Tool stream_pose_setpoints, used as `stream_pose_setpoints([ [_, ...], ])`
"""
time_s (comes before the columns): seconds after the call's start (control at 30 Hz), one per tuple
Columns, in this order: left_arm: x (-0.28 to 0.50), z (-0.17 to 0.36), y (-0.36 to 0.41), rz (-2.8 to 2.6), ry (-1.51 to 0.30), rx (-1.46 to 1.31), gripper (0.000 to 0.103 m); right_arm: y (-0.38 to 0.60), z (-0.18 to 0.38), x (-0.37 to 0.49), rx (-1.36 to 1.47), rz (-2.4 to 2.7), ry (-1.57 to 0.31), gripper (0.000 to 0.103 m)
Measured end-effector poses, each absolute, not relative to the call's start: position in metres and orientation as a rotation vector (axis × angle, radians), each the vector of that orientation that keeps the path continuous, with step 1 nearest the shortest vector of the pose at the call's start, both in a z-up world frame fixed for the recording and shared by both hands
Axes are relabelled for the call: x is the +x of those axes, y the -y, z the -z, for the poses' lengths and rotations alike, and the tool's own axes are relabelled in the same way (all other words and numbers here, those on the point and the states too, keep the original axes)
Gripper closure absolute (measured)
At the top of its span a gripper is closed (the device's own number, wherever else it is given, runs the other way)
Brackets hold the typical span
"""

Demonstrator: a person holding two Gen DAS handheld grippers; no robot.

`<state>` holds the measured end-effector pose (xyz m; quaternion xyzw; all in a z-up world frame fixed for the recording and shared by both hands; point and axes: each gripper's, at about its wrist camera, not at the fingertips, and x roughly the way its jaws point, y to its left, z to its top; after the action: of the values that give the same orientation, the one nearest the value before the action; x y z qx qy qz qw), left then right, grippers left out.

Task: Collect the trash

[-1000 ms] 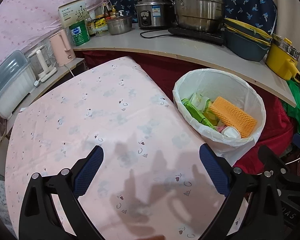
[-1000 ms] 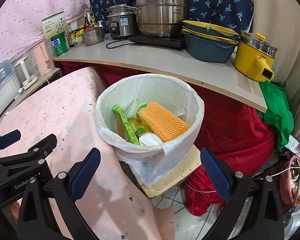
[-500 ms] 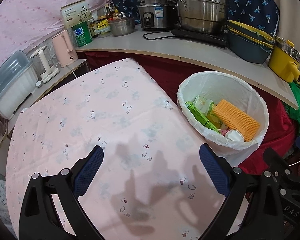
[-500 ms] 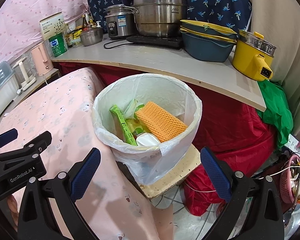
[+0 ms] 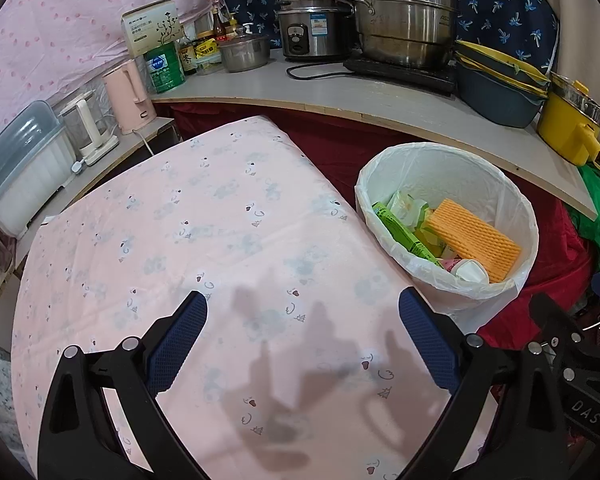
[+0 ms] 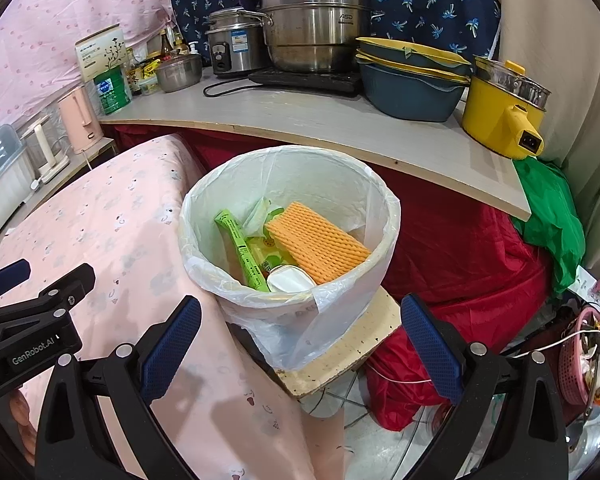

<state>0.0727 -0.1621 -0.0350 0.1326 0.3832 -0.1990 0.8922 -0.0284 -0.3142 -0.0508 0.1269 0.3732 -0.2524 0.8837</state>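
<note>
A white-lined trash bin (image 5: 516,200) (image 6: 376,200) stands on a low stool right of the pink-clothed table (image 5: 204,232) (image 6: 112,216). It holds an orange ribbed sponge (image 5: 472,236) (image 6: 316,240), a green wrapper (image 5: 400,236) (image 6: 240,252), a white cup (image 5: 470,271) (image 6: 290,280) and other wrappers. My left gripper (image 5: 302,344) is open and empty above the table's near part. My right gripper (image 6: 300,344) is open and empty just in front of the bin, above its near rim. The left gripper's body also shows in the right wrist view (image 6: 28,320).
A counter (image 5: 340,92) (image 6: 300,120) behind carries steel pots (image 5: 404,16), a rice cooker (image 5: 312,32), stacked basins (image 6: 412,80), a yellow pot (image 6: 500,108), a pink kettle (image 5: 128,96) and a green can. Red cloth (image 6: 460,260) hangs under it. A pink basket (image 6: 584,360) sits low right.
Both grippers have drawn back slightly toward me; the bin and table sit a little farther off in both views. Both stay open and empty.
</note>
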Motion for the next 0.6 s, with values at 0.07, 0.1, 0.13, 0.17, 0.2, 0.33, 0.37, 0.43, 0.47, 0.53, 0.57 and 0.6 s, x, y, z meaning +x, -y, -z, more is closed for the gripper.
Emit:
stream_pose_setpoints([
  [0.07, 0.0729, 0.0352, 0.1623, 0.418, -0.8, 0.277, 0.011, 0.3141, 0.0508, -0.0285, 0.266, 0.526, -0.777, 0.007],
  [0.1, 0.0736, 0.0355, 0.1628, 0.424, -0.808, 0.279, 0.011, 0.314, 0.0508, -0.0284, 0.265, 0.526, -0.777, 0.007],
  [0.13, 0.074, 0.0362, 0.1634, 0.43, -0.819, 0.282, 0.011, 0.3151, 0.0511, -0.0283, 0.265, 0.526, -0.778, 0.007],
  [0.17, 0.0739, 0.037, 0.1639, 0.434, -0.825, 0.282, 0.011, 0.3144, 0.0511, -0.0284, 0.265, 0.527, -0.778, 0.007],
  [0.2, 0.0743, 0.0371, 0.1641, 0.433, -0.828, 0.282, 0.011, 0.3134, 0.0519, -0.0282, 0.265, 0.527, -0.779, 0.007],
  [0.33, 0.074, 0.0374, 0.1659, 0.437, -0.832, 0.284, 0.011, 0.3121, 0.0543, -0.0281, 0.265, 0.528, -0.781, 0.007],
  [0.37, 0.0738, 0.0372, 0.1664, 0.438, -0.832, 0.284, 0.011, 0.3123, 0.0544, -0.0281, 0.266, 0.527, -0.781, 0.007],
  [0.43, 0.0725, 0.036, 0.1677, 0.439, -0.816, 0.288, 0.011, 0.3119, 0.055, -0.0284, 0.268, 0.528, -0.78, 0.007],
  [0.47, 0.0711, 0.0352, 0.1678, 0.437, -0.804, 0.292, 0.011, 0.3122, 0.0552, -0.0287, 0.269, 0.528, -0.779, 0.007],
  [0.53, 0.07, 0.0341, 0.1682, 0.43, -0.789, 0.296, 0.011, 0.3122, 0.0556, -0.0288, 0.27, 0.528, -0.779, 0.007],
  [0.57, 0.07, 0.0339, 0.1682, 0.421, -0.785, 0.295, 0.011, 0.3124, 0.0557, -0.0289, 0.27, 0.528, -0.778, 0.007],
  [0.6, 0.0703, 0.0339, 0.1684, 0.413, -0.783, 0.295, 0.011, 0.3126, 0.0554, -0.0287, 0.269, 0.528, -0.779, 0.007],
])
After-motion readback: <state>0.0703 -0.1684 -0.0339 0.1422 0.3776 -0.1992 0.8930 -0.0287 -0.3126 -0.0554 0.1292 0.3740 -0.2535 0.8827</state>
